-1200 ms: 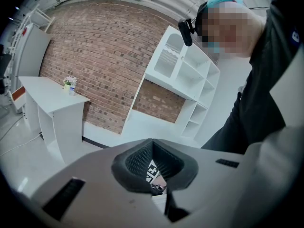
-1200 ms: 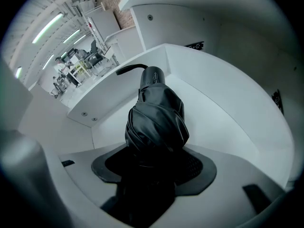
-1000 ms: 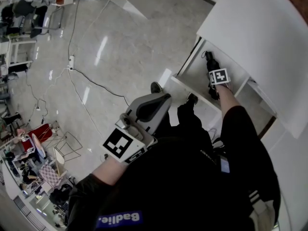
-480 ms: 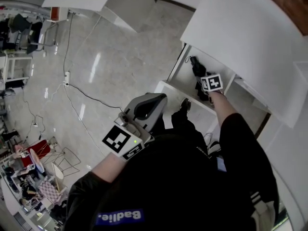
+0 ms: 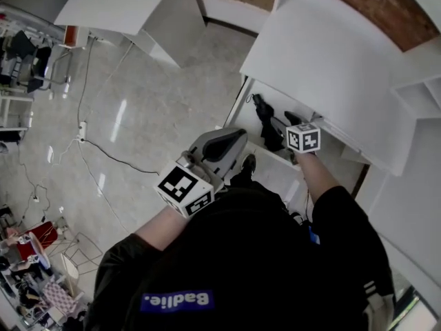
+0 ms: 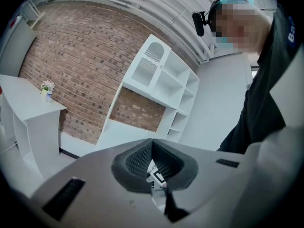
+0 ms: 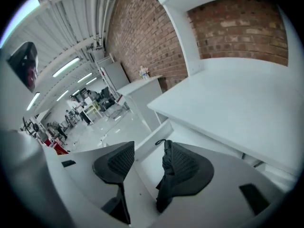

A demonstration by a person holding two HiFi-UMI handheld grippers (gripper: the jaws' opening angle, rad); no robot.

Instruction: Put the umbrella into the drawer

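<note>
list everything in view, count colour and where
brick wall: one, red-brown, top of the head view
desk top: one, white, before the brick wall
drawer: one, white, pulled out under the desk top
umbrella: one, black, folded, lying in the drawer
floor: one, grey, glossy, left of the drawer
table: one, white, across the floor
cables: several, black, on the floor
left gripper: one, grey, jaws together, empty
right gripper: one, grey, above the drawer, jaws apart, just closed slightly, gripping nothing

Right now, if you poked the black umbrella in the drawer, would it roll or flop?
The umbrella looks folded, with loose, crumpled fabric, so its cloth would probably flop. Those bulgy folds should keep it from rolling far. It likely feels light, being small in the drawer.
</note>
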